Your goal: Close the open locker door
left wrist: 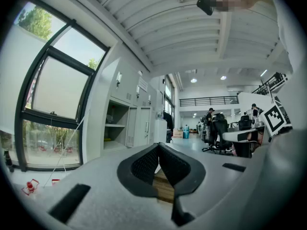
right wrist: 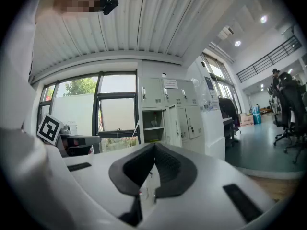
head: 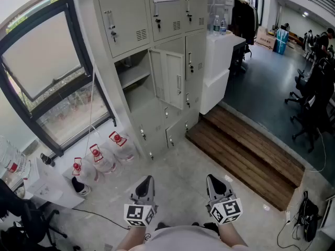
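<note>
The locker bank [head: 125, 14] and its open door [head: 168, 78] are pale grey-white. Left of the locker bank stand clear jugs [head: 102, 158] with red caps; right of it are a brown, plank-striped wooden step [head: 246, 150] and a dark blue-grey floor [head: 261, 88].

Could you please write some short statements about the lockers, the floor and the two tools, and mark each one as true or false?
1. One door of the lockers stands open. True.
2. The left tool grips that door. False: it is shut on nothing, low and well away from the lockers.
3. Jugs with red caps stand on the floor between the lockers and the window. True.
4. The right tool has its jaws wide apart. False: its jaws are together, with nothing between them.
</note>
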Tool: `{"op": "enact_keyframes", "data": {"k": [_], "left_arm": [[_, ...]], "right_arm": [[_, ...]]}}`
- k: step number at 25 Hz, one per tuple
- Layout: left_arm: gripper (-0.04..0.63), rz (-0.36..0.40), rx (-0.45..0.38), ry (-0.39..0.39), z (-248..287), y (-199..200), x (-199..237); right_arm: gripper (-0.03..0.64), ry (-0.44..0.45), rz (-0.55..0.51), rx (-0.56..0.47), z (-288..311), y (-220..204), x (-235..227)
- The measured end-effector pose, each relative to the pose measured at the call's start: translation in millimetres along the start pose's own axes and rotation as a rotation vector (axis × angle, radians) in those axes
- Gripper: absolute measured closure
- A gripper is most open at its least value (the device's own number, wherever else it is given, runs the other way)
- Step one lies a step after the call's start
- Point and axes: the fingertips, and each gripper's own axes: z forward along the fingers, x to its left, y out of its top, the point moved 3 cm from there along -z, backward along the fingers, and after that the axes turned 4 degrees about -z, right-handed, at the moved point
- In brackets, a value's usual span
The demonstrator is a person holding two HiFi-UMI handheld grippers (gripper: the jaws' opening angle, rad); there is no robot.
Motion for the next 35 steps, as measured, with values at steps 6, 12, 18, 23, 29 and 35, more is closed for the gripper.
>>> {"op": "enact_keyframes", "data": {"k": [6, 12, 18, 23, 29, 35], "left_arm": [[0.586, 0.045, -0.016, 0.024, 20.8, 9.3, 8.5], [0.586, 0.017, -0.024, 0.033, 29.3, 13.6, 11.4], [0.586, 0.021, -0.011, 0.033, 31.8, 9.3, 6.5], [0.586, 0.024, -0.004, 0.034, 36.8, 8.9, -1.0], [0.586, 0.027, 0.001, 0.049, 42.4, 7.0, -12.3], [0.586, 0.034, -0.004, 0.083, 45.5, 8.2, -28.4]], "right_arm": [[0.605, -0.016, -0.034, 0.012, 17.4, -6.1, -10.0], [0.606, -0.016, -0.022, 0.018, 28.3, -7.2, -14.2], [0.606, -0.038, 0.007, 0.017, 25.7, -5.7, -20.0], [0.604, -0.037, 0.001, 0.012, 22.8, -2.6, -28.2], [0.606, -0.021, -0.005, 0.007, 22.7, -0.5, -39.6], [0.605, 0.007, -0.004, -0.005, 18.8, 3.7, -55.3]]}}
